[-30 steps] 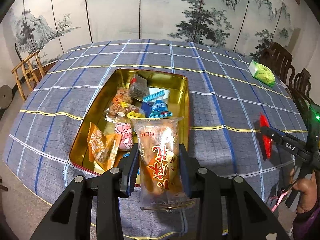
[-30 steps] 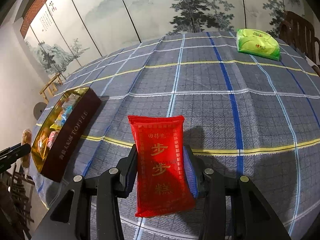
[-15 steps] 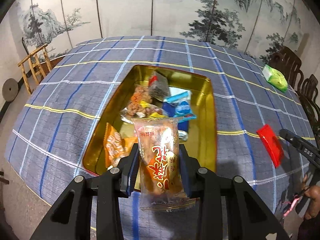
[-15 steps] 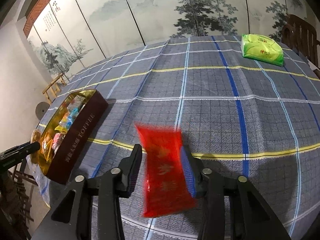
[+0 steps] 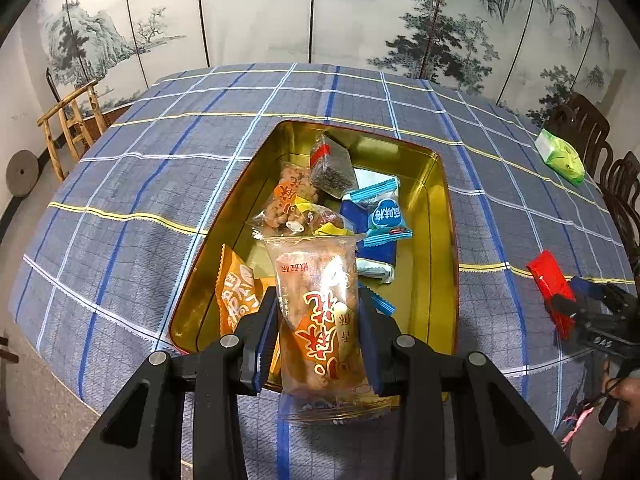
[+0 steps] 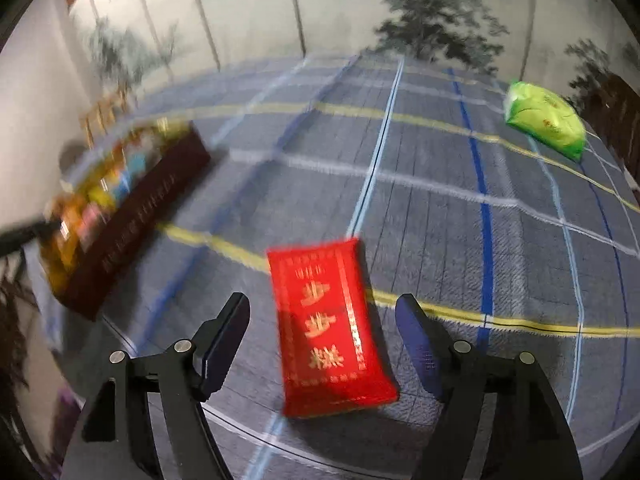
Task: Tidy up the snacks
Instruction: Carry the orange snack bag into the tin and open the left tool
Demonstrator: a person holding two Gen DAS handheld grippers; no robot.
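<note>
My left gripper (image 5: pixel 318 330) is shut on a clear packet of brown snacks with red characters (image 5: pixel 320 312), held over the near end of the gold tin (image 5: pixel 436 216). The tin holds several wrapped snacks, among them an orange packet (image 5: pixel 236 292) and a blue one (image 5: pixel 384 212). In the right wrist view my right gripper (image 6: pixel 322 338) has its jaws opening, and the red packet (image 6: pixel 328 324) lies on the cloth between them with neither pad touching it. The tin (image 6: pixel 132 208) shows blurred at the left there. The red packet (image 5: pixel 550 286) and the right gripper (image 5: pixel 592 312) also appear at the right of the left wrist view.
A green packet (image 6: pixel 544 120) lies far right on the blue checked tablecloth (image 6: pixel 420 168), also seen as a green packet (image 5: pixel 562 156) near dark chairs (image 5: pixel 588 128). A wooden chair (image 5: pixel 72 120) stands left of the table. A painted folding screen (image 5: pixel 320 12) closes the back.
The right gripper's jaws have spread and released the red packet, which now lies tilted on the cloth. The left gripper has shifted with its snack packet over the tin's near end.
</note>
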